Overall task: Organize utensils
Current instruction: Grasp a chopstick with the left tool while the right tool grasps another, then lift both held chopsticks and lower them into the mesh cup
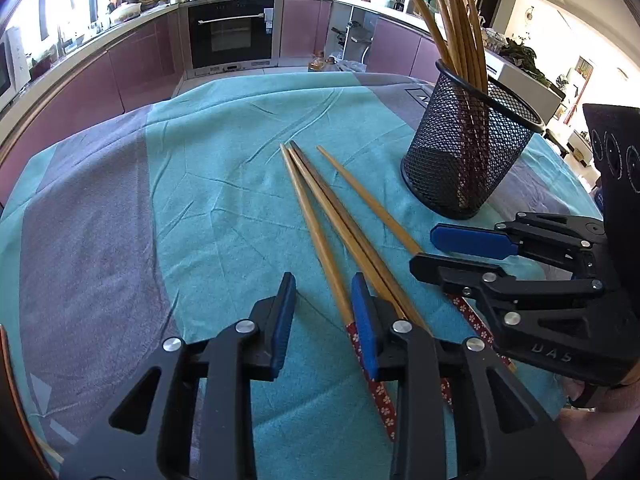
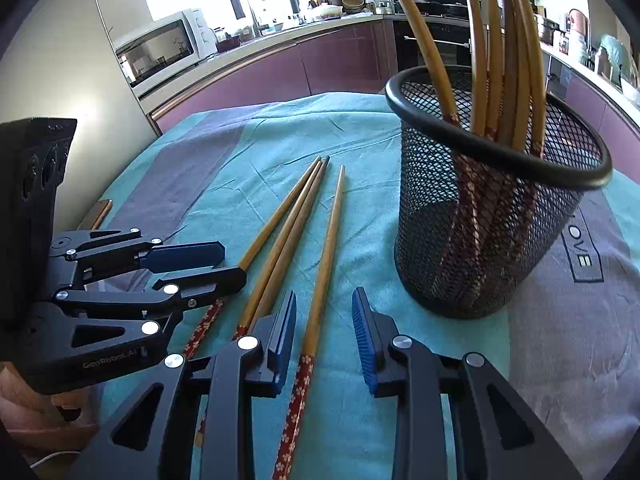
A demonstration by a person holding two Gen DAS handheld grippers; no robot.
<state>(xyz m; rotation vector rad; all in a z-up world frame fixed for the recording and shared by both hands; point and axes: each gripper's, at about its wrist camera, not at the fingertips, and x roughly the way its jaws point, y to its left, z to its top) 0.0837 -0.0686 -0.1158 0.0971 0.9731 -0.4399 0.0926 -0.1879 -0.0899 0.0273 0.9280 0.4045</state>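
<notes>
Four wooden chopsticks with red flowered ends lie side by side on the cloth. My left gripper is open and low over the cloth, and the leftmost chopstick runs between its jaws, close to the right pad. My right gripper is also open and straddles the rightmost chopstick without pressing it. The middle pair lies between the two grippers. Behind them to the right stands a black mesh cup holding several upright chopsticks. Each gripper appears in the other's view: the right gripper and the left gripper.
A teal and grey cloth covers the table. A thin phone-like slab lies at its left edge. Purple kitchen cabinets, an oven and a microwave stand beyond the table. A hand holds the left gripper.
</notes>
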